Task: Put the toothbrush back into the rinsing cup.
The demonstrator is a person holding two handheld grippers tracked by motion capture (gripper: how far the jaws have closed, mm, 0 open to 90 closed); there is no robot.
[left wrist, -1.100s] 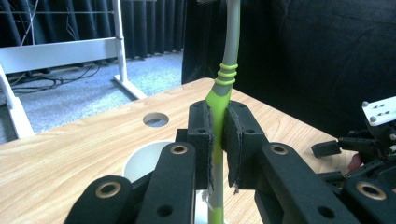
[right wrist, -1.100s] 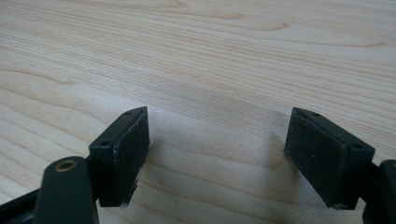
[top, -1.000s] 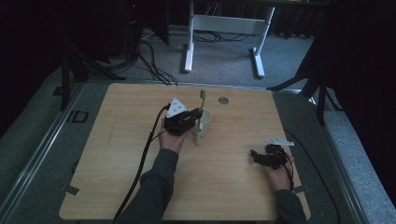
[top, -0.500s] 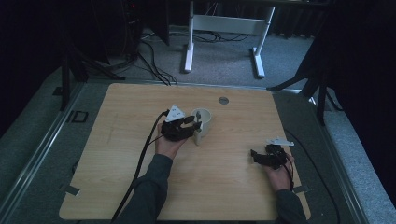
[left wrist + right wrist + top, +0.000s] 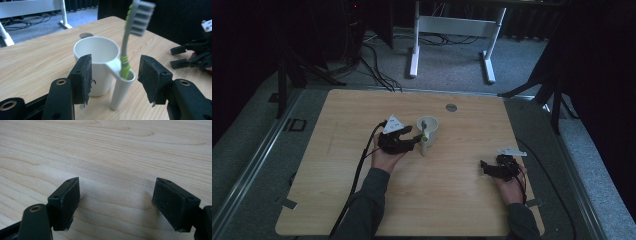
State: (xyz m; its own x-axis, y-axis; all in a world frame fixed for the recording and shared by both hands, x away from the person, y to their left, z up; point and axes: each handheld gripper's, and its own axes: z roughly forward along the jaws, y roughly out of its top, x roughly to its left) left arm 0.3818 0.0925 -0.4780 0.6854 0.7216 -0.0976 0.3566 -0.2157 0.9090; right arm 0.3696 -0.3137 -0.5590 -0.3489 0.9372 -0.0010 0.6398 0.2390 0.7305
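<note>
Wooden worktop [image 5: 362, 200] seen from above, with both of the person's forearms entering from the near edge. A white cup [image 5: 428, 129] stands near the centre of the worktop; a narrow white tube [image 5: 121, 91] is joined to its side by a short bridge, and a green-and-grey toothbrush [image 5: 130, 37] stands in that tube, bristle head up and leaning slightly. In the left gripper view the head appears blurred. The left gripper [image 5: 416, 139] lies just beside the cup, its jaws spread apart with the tube and part of the cup wall between them; neither pad touches either. The right gripper [image 5: 485, 167] rests low over bare wood near the right edge, well apart from the cup, its jaws likewise wide apart and holding nothing. A small round grey insert [image 5: 451, 107] sits in the worktop beyond the cup. A white frame [image 5: 452, 30] stands on the floor behind.
</note>
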